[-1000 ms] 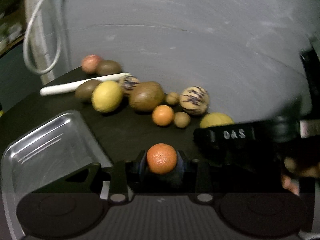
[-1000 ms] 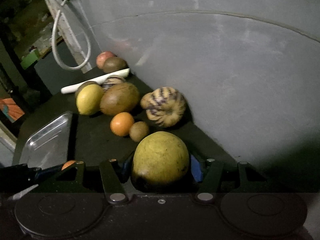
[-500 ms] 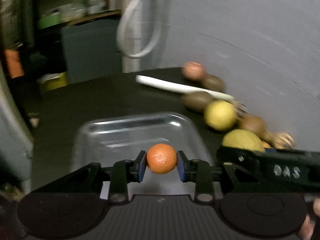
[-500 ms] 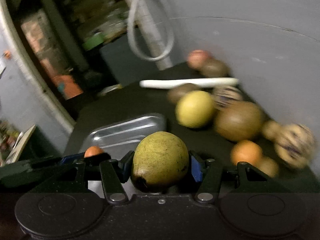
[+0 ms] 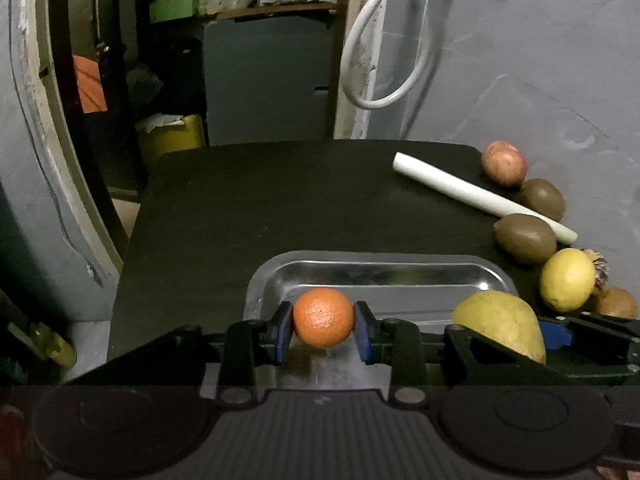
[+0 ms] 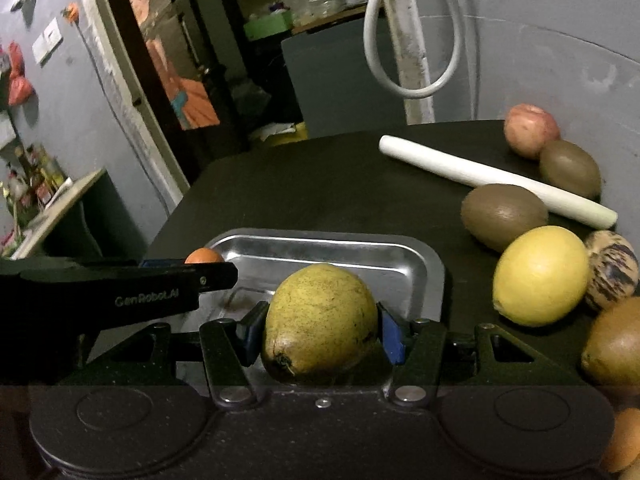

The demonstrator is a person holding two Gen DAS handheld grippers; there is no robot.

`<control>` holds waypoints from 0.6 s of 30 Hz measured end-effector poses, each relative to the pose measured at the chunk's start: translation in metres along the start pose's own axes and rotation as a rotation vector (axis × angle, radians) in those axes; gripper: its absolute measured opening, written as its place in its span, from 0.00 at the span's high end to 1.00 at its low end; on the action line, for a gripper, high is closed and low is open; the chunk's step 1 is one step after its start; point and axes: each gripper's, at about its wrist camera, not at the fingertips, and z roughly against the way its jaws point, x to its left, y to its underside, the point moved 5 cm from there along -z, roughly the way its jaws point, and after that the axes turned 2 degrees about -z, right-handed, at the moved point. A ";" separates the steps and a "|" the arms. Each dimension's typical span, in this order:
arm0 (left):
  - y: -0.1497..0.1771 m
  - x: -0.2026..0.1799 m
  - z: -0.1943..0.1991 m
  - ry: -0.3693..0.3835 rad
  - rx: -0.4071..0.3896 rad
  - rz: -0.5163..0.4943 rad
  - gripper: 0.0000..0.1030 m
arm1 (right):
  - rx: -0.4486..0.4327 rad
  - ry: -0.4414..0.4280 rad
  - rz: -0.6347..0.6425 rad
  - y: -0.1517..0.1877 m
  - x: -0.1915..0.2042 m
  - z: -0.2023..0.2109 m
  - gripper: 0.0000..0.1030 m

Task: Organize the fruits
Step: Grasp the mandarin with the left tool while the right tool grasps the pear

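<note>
a dark table (image 5: 280,208) carries a metal tray (image 5: 400,270), a white stick (image 6: 488,178), kiwis (image 6: 502,216), a lemon (image 6: 540,276) and an apple (image 6: 530,130).

Under my hands, a glossy metal tray (image 5: 400,276) sits on the matt black desk (image 5: 260,200); the orange (image 5: 323,317) looks dimpled, the speckled pear (image 6: 320,320) dull-skinned.

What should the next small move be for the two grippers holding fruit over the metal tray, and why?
Probably lower both and open the fingers. The left gripper holds the orange and the right gripper holds the pear. Both hang above the metal tray, which looks to have no fruit in it, so there seems room for both side by side.
</note>
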 end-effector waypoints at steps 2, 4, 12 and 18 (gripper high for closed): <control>0.002 0.001 -0.003 -0.004 0.005 0.000 0.66 | 0.008 0.004 0.007 0.002 0.001 -0.002 0.43; 0.003 0.002 -0.005 -0.001 0.009 0.002 0.66 | 0.014 0.011 0.009 0.004 0.001 -0.004 0.43; 0.007 0.001 -0.012 0.000 0.026 -0.001 0.66 | 0.015 0.023 0.030 0.006 0.003 -0.006 0.43; 0.007 0.001 -0.013 0.002 0.028 -0.003 0.65 | 0.014 0.030 0.030 0.005 0.003 -0.007 0.42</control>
